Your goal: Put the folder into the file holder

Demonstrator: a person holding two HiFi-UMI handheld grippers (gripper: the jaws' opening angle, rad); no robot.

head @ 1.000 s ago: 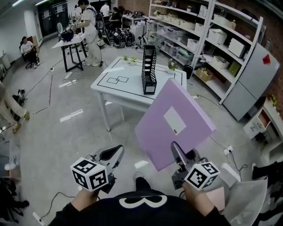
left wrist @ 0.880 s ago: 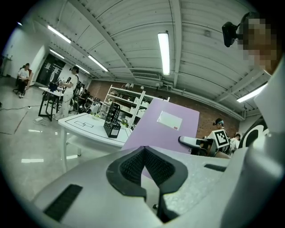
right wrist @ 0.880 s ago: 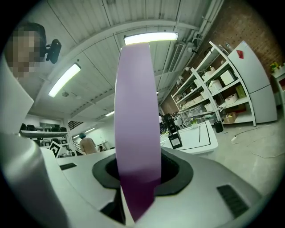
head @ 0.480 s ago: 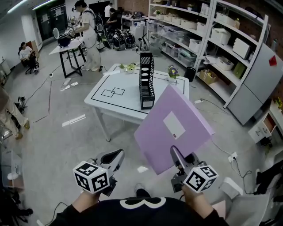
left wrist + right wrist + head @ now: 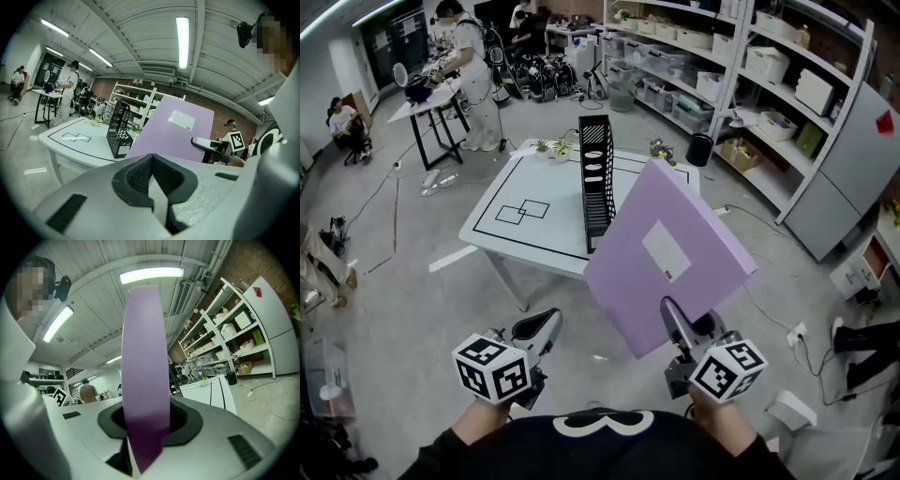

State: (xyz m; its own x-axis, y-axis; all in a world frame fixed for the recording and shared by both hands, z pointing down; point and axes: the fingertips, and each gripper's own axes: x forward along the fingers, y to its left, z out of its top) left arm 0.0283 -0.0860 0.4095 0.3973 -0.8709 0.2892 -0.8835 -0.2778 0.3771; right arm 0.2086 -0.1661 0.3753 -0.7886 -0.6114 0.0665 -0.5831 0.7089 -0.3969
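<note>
Glossy grey floor (image 5: 403,309), white table (image 5: 562,192) with black outlines, metal shelving (image 5: 769,56) right, ceiling strip lights (image 5: 183,35)

Head view: the folder (image 5: 703,272) covers the corner of the table (image 5: 534,230) behind it and part of the near foot of the file holder (image 5: 595,173). The print on the folder's white label (image 5: 666,251) is too small to read. Below the folder, one jaw of the right gripper (image 5: 670,323) lies behind the sheet, unseen, and the person's arms (image 5: 478,427) are cut off by the lower picture edge. Right gripper view: the folder, edge-on, blocks whatever stands straight behind it. Left gripper view: the folder's bottom edge is hidden by the left gripper (image 5: 152,178) itself.
</note>
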